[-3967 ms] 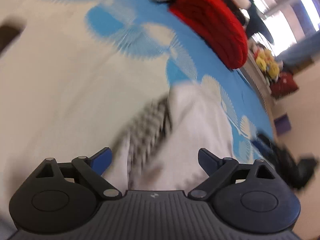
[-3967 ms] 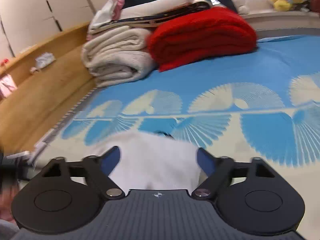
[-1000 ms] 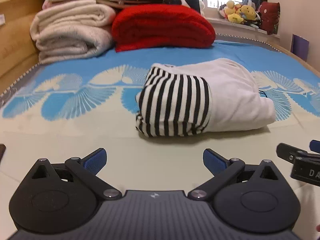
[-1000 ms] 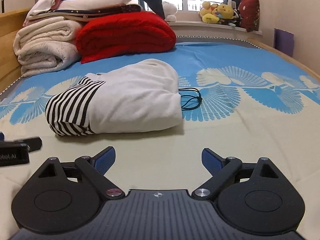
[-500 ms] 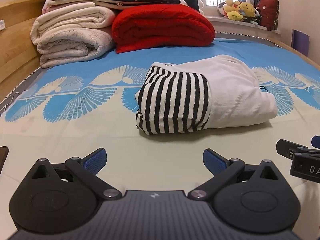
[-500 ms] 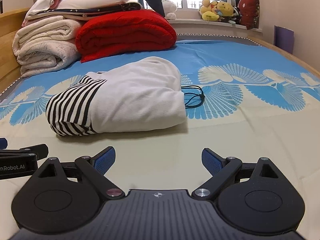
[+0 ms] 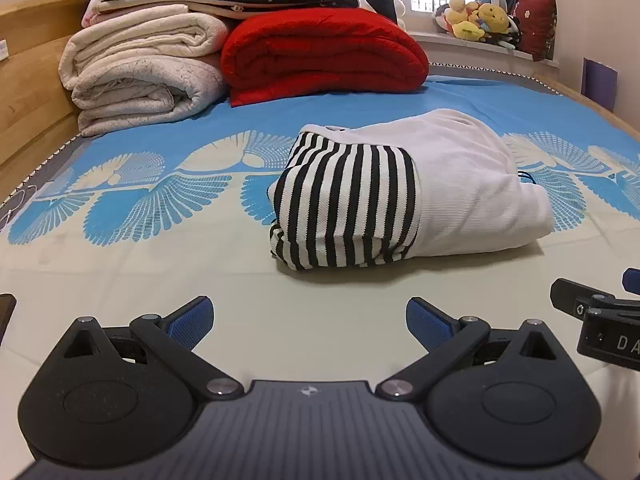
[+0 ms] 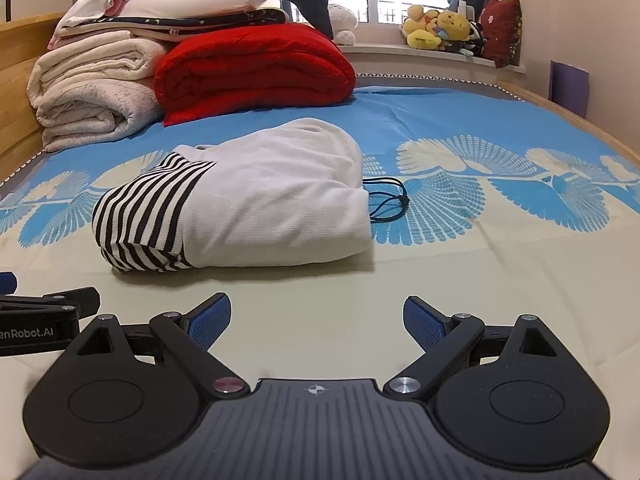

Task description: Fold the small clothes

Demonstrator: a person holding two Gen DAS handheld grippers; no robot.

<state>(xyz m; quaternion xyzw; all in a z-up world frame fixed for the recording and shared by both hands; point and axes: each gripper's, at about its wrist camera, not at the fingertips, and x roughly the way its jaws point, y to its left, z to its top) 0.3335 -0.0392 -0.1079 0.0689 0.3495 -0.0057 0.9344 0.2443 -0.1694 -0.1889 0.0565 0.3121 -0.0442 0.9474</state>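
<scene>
A folded white garment (image 7: 472, 192) with a black-and-white striped sleeve part (image 7: 348, 208) lies on the bed; it also shows in the right wrist view (image 8: 272, 204), with a dark drawstring (image 8: 386, 200) beside its right end. My left gripper (image 7: 308, 320) is open and empty, a short way in front of the garment. My right gripper (image 8: 316, 320) is open and empty, also in front of it. Each gripper's edge shows in the other's view.
The bed sheet (image 7: 120, 280) is cream with blue fan patterns. Folded white blankets (image 7: 140, 72) and a red blanket (image 7: 320, 52) are stacked at the far end. Plush toys (image 8: 440, 28) sit on the windowsill. A wooden bed frame (image 7: 28, 80) runs along the left.
Four seconds ago both grippers were close over the garment. Since then they have pulled back and rest low in front of it; in the last second the views barely shift.
</scene>
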